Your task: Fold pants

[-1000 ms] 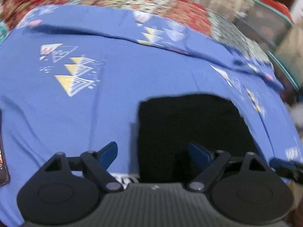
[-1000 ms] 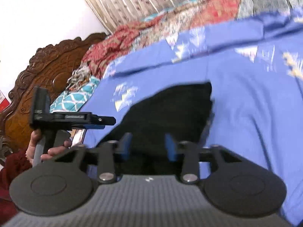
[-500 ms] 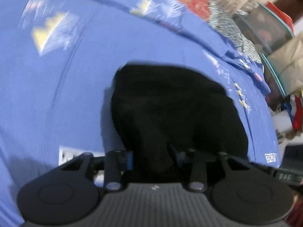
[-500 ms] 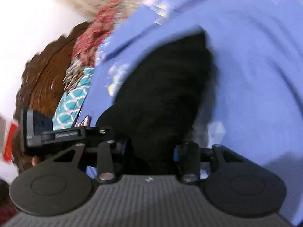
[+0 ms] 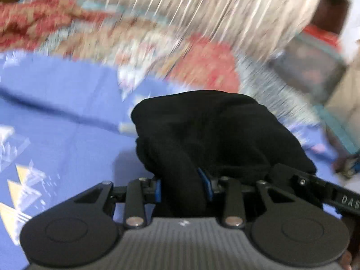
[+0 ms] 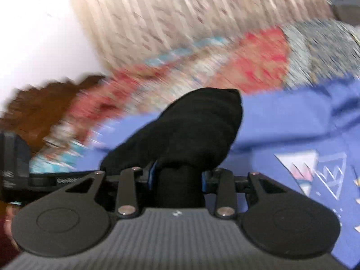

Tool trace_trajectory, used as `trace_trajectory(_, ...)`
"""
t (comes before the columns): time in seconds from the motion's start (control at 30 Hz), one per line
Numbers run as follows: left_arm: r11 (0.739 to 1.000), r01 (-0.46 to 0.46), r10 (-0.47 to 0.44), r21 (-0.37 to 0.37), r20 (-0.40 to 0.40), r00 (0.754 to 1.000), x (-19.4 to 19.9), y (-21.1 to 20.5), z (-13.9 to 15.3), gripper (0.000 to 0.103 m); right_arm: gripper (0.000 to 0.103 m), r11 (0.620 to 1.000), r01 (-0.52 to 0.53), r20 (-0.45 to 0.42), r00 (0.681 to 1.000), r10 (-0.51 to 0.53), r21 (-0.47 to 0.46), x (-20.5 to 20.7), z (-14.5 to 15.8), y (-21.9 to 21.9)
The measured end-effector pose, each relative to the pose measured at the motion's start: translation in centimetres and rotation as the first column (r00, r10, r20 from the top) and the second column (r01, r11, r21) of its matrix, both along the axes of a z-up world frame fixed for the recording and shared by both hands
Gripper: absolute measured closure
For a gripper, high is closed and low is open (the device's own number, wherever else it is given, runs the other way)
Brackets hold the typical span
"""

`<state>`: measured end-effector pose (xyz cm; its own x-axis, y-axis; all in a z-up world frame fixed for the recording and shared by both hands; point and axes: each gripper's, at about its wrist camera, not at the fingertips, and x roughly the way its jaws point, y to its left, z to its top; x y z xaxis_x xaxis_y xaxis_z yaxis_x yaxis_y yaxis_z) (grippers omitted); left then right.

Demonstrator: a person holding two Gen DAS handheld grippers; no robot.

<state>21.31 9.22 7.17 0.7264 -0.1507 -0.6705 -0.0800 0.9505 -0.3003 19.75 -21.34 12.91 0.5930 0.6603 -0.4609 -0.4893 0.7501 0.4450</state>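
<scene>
Both grippers clamp the near edge of the black pants (image 5: 216, 135): left gripper (image 5: 183, 190) and right gripper (image 6: 176, 177) side by side, the bundle raised over the blue bedsheet (image 5: 63, 103), stretching ahead toward the patterned quilt (image 6: 258, 67).

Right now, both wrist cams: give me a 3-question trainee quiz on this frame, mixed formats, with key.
1. True or false: both grippers have their jaws closed on the black pants.
2. Multiple choice: the pants are bunched over which surface? A) bare wooden floor B) blue bedsheet with triangle prints C) white towel
3. Fill in: in the right wrist view, the left gripper shows at the ____ edge of the picture.

Key: 1 true: the left gripper and the right gripper each pinch a fold of fabric. 2 B. 3 left.
</scene>
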Motion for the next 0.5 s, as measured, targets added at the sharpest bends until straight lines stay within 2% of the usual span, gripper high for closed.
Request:
trace_trajectory(0.03, 1.000, -0.018, 0.019, 0.016, -0.065, 0.998, 1.1, -0.4, -1.9, 0.071, 0.064, 0.999, 0.019, -0.038, 0.999, -0.021, -0.048, 0.9, -1.6, 0.7)
trace_trajectory(0.1, 0.998, -0.051, 0.059, 0.044, -0.203, 0.977, 2.4, -1.0, -6.1, 0.068, 0.062, 0.989, 0.058, -0.181, 0.980, -0.083, -0.139, 2.3, -5.0, 1.8)
trace_trajectory(0.13, 0.996, -0.074, 0.082, 0.049, -0.185, 0.979, 1.7, -0.9, -6.8, 0.060, 0.057, 0.985, 0.072, -0.218, 0.970, -0.106, -0.156, 2.3, -5.8, 1.8)
trace_trajectory(0.17, 0.993, -0.091, 0.102, 0.077, -0.140, 0.985, 0.7, -1.2, -6.8, 0.056, 0.055, 0.987, 0.077, -0.217, 0.970, -0.107, -0.140, 1.8, -6.0, 1.5)
trace_trajectory(0.27, 0.992, -0.062, 0.077, 0.111, -0.128, 0.989, -0.8, -1.4, -5.4, 0.057, 0.047, 0.984, 0.086, -0.175, 0.978, -0.113, -0.155, 0.0, -4.5, 0.2)
trace_trajectory(0.37, 0.988, -0.101, 0.113, 0.119, -0.097, 0.989, -3.4, -0.9, -2.8, 0.058, 0.047, 0.977, 0.143, -0.107, 0.981, -0.161, -0.159, -2.9, -3.0, -2.3)
trace_trajectory(0.5, 0.974, -0.134, 0.152, 0.181, -0.087, 0.985, -8.1, -1.1, -1.6, 0.055, 0.047, 0.981, 0.161, -0.101, 0.980, -0.171, -0.106, -7.5, -2.8, -4.3)
